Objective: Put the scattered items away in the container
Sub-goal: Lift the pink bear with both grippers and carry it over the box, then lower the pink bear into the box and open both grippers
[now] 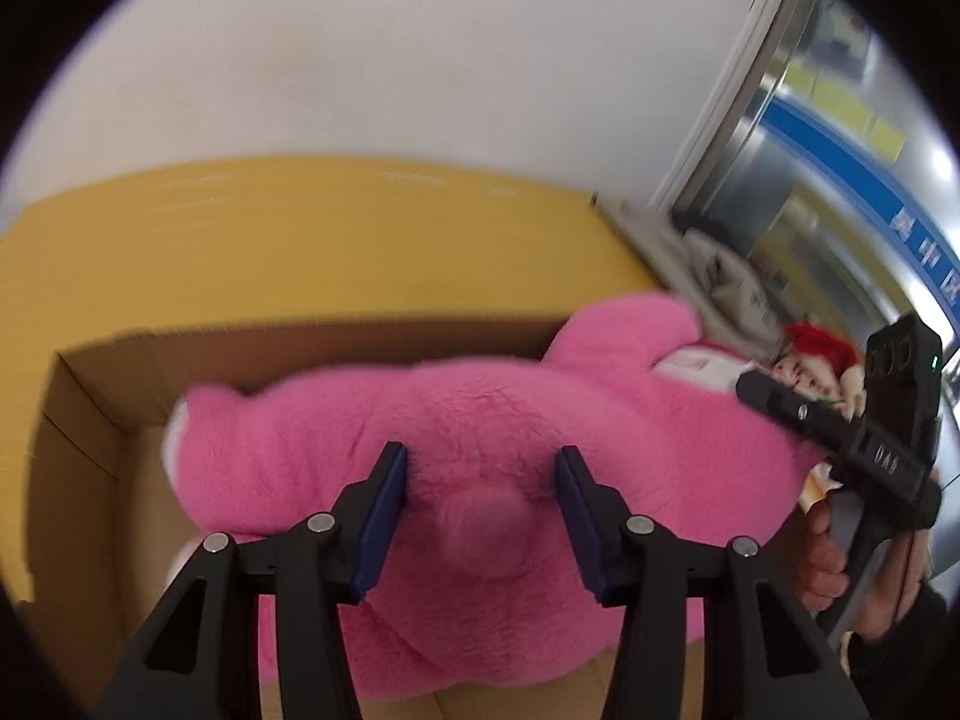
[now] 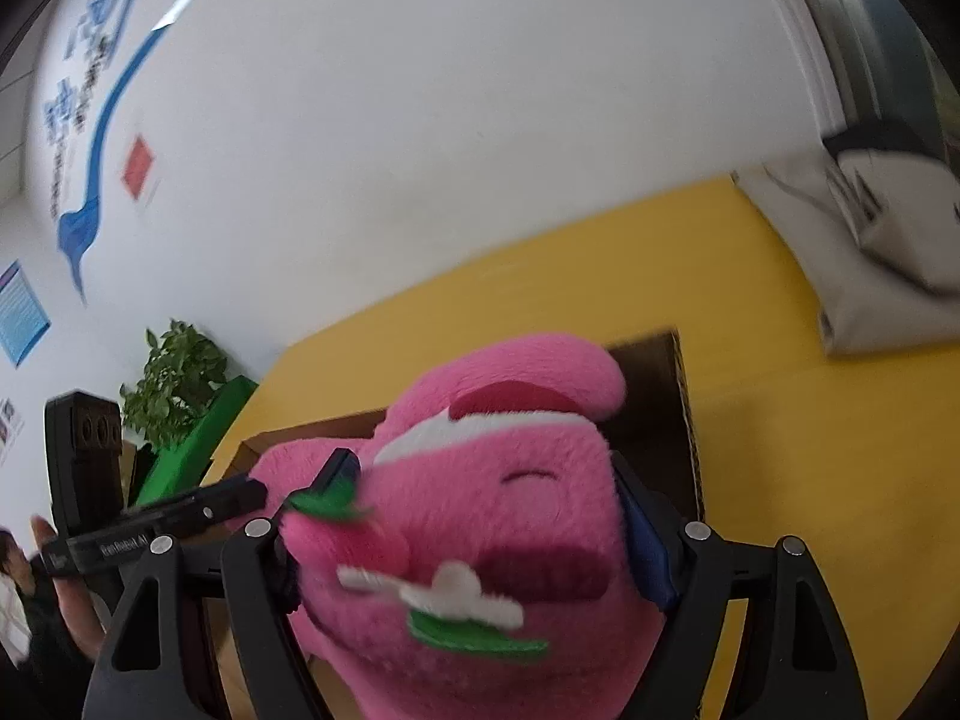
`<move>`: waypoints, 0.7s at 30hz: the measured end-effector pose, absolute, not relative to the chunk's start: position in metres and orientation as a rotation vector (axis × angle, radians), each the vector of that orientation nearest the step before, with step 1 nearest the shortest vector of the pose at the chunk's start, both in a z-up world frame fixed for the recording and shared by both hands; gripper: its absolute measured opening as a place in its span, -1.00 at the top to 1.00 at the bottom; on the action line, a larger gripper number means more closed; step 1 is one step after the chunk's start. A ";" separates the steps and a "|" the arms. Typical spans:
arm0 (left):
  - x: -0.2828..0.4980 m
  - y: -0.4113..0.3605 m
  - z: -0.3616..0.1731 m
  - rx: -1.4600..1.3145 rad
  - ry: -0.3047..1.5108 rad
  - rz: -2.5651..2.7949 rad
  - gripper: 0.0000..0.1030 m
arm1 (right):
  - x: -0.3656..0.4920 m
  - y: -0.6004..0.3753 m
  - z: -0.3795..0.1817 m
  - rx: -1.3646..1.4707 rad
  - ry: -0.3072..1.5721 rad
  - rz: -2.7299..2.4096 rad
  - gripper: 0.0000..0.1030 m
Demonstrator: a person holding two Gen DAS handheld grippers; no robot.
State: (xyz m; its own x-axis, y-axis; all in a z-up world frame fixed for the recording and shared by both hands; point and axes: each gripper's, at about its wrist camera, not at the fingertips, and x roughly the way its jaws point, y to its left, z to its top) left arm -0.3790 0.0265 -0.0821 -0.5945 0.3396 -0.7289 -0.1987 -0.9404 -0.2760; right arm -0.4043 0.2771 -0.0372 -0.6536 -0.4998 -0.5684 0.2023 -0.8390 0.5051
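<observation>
Left gripper (image 1: 480,474): the blue pads (image 1: 390,510) press into the rear of the pink plush toy (image 1: 480,420), one on each side of its small round tail (image 1: 480,522). The fingers are partly closed and grip the plush body between them.

Right gripper (image 2: 480,516): the fingers clamp the toy's head, one pad at each cheek, with the closed-eye face and the felt strawberry trim (image 2: 468,606) turned toward the camera. In the left wrist view, the right gripper body appears at the far end of the toy.

Position of the toy: it is held between both grippers, above the open cardboard box (image 1: 78,420). The box stands on the yellow counter (image 1: 300,240). The rear of the toy appears to sit over the box opening; the head end lies toward the right-hand box wall.

Procedure for the step in hand, lowering the toy into the box:
- Keep both grips firm; plush compresses and can slip.
- Lower both ends level and together.
- Bring the head end inward so it clears the box rim.
- Release only when the toy rests on the box floor.
</observation>
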 end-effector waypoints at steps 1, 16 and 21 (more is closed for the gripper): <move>-0.377 0.030 -0.081 -1.212 -0.220 2.578 -0.02 | -0.405 0.276 -0.038 1.029 -0.543 -2.502 -0.62; -0.246 -0.023 0.035 -0.956 -0.196 2.808 -0.56 | -0.285 0.268 0.063 0.869 -0.152 -2.588 -1.00; -0.164 -0.018 0.065 -0.876 -0.083 2.957 -0.57 | -0.212 0.259 0.095 0.822 -0.063 -2.651 -1.00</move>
State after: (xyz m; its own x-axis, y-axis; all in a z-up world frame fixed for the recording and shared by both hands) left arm -0.1638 -0.0181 0.0646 -0.8374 0.0690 -0.5422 -0.0384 -0.9970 -0.0676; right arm -0.2119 0.2592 0.0954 -0.7646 -0.3541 -0.5386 0.3279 -0.9331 0.1479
